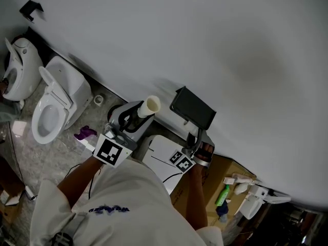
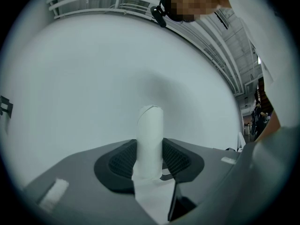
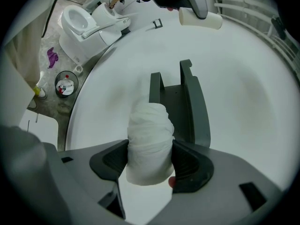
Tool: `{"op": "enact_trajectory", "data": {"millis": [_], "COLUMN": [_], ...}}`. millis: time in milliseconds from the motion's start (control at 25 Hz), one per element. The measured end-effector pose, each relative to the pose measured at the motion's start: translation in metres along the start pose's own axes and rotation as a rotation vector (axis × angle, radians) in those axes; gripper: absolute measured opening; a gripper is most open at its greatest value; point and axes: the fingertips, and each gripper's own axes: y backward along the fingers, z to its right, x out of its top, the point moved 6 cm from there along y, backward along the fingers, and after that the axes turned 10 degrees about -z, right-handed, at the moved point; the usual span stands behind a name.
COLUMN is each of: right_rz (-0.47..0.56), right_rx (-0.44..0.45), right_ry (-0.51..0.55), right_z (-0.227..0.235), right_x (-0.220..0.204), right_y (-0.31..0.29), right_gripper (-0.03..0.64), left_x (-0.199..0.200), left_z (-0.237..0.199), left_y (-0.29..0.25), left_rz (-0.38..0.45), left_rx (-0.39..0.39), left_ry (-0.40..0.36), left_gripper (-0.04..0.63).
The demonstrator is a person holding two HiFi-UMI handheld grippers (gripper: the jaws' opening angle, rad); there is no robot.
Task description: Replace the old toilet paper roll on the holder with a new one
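facing the holder (image 3: 187, 102), right fingers (image 3: 192, 165) clamp the new roll (image 3: 149, 144).

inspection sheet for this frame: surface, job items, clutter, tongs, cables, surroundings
Surface: white wall carrying the holder; tiled floor below.
Job's things: dark holder on the wall, no roll on it; thin near-empty roll; fuller white roll.
Clutter: purple item on the floor; cardboard box with bottles on it; bin near the wall.
Grippers: left tongs shut on the thin near-empty roll; right tongs shut on the fuller white roll, in front of the holder.
Cables: what looks like a thin dark cable on the floor, far left.
Surroundings: two toilets against the wall.
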Motion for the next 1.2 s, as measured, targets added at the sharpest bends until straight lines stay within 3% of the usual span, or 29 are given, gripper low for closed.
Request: {"op": "enact_trajectory", "data": {"millis": [1200], "right_rz": [0.050], "right_rx": [0.007], "right_ry": [-0.022], "right_z": [-0.001], "right_x": [0.032], "right_y": [0.007], "right_gripper": [0.279], "left_x": [-0.005], "left_z": [0.010], "left_y": [0.000], "left_rz": [-0.014], "left_rx": [-0.025], "left_ry": [0.001], "left_gripper": [0.176]}}
